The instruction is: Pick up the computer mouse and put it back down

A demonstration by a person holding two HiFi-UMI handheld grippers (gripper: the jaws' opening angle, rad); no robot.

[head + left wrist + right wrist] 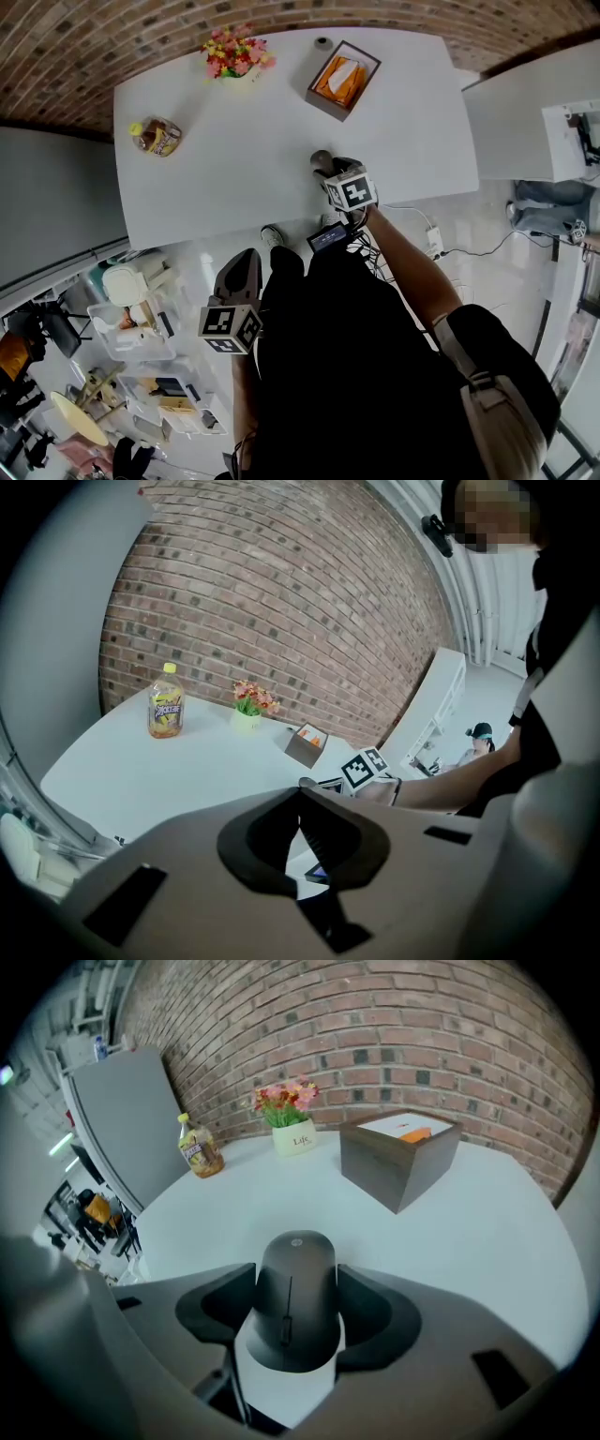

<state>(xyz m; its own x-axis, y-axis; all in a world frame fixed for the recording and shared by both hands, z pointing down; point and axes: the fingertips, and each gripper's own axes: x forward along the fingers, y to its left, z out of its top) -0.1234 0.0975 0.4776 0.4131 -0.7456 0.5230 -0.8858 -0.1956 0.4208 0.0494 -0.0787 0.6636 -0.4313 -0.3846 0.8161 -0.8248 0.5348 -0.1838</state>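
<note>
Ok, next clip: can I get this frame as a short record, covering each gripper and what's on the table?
right gripper: shut on the computer mouse, near the front edge of the white table
mouse lifted or resting: cannot tell
left gripper: shut, empty, held off the table
also on table: juice bottle, flower pot, tissue box

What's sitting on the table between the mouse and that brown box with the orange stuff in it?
Nothing. In the right gripper view, only bare white table separates the computer mouse from the brown box.
</note>
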